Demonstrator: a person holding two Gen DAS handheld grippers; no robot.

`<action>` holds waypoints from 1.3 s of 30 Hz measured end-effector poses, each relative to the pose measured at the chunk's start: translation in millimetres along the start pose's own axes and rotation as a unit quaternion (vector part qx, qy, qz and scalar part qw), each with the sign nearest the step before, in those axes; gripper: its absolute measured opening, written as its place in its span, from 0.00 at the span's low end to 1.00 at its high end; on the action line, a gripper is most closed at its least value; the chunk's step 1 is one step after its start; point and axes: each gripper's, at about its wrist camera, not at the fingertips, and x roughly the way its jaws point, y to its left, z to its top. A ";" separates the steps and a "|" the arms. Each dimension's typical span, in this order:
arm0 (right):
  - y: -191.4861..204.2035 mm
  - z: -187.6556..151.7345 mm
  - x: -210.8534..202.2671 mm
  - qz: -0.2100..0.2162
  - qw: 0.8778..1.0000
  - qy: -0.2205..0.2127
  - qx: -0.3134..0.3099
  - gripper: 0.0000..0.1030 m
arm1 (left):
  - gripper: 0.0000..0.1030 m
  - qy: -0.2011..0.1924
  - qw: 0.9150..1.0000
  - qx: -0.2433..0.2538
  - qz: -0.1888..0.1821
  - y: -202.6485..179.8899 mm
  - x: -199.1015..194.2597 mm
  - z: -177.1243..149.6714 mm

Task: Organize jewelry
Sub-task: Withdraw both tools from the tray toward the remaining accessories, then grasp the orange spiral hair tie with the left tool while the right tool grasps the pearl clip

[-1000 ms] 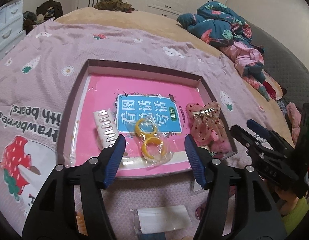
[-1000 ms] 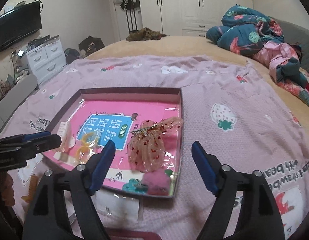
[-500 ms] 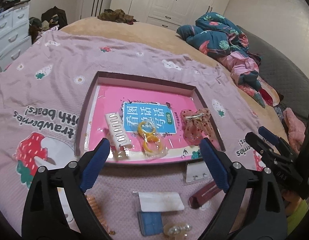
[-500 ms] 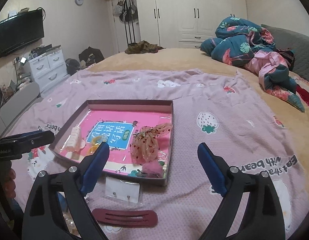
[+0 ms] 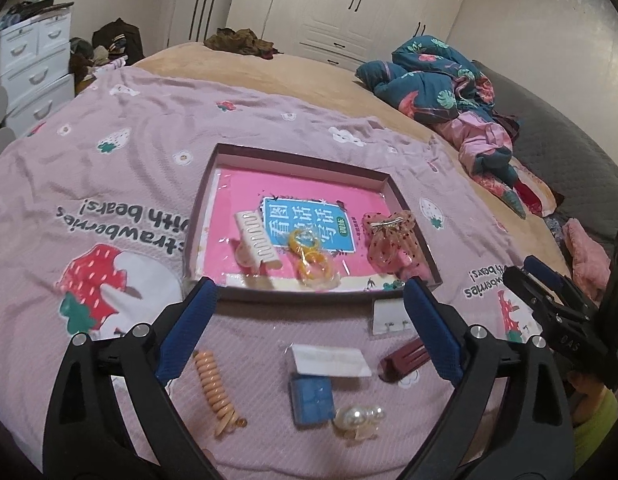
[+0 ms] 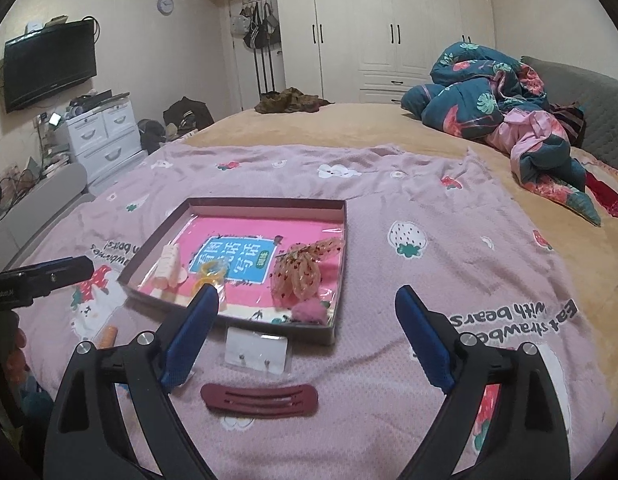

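Note:
A shallow brown tray [image 5: 297, 155] [image 6: 341, 240] with a pink liner lies on the pink blanket. It holds a cream hair claw [image 5: 256, 239], yellow rings in a bag [image 5: 312, 259] and a dotted pink bow [image 5: 390, 240] [image 6: 297, 270]. On the blanket in front lie an orange spiral tie [image 5: 216, 390], a blue card [image 5: 312, 396], a white card [image 5: 331, 361], a pearl clip [image 5: 359, 420], an earring card [image 6: 257, 350] and a maroon clip [image 6: 260, 399]. My left gripper [image 5: 311, 318] and right gripper [image 6: 307, 322] are open, empty, above these loose pieces.
The pink strawberry blanket [image 6: 449, 264] covers a tan bed. A heap of blue and pink bedding [image 6: 505, 112] lies at the far right. White drawers [image 6: 103, 136] stand to the left, wardrobes behind.
Both grippers have pulled back and up from the tray and opened wider. The loose pieces in front of the tray have come into view.

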 end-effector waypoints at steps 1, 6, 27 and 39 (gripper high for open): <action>1.2 -1.5 -2.3 0.001 1.000 0.000 -0.001 0.86 | 0.85 0.000 1.000 0.000 0.002 0.4 -2.0 -1.5; 9.7 -12.0 -11.7 0.009 1.000 0.006 -0.009 0.86 | 0.85 -0.002 1.000 0.003 0.006 3.2 -9.5 -8.4; 59.4 -60.7 -10.0 0.055 0.996 0.053 -0.038 0.87 | 0.85 0.029 0.998 0.003 0.052 28.4 -16.1 -48.7; 94.2 -82.3 8.1 0.086 0.990 0.087 -0.068 0.86 | 0.85 0.054 0.996 -0.023 0.070 59.5 -13.9 -72.4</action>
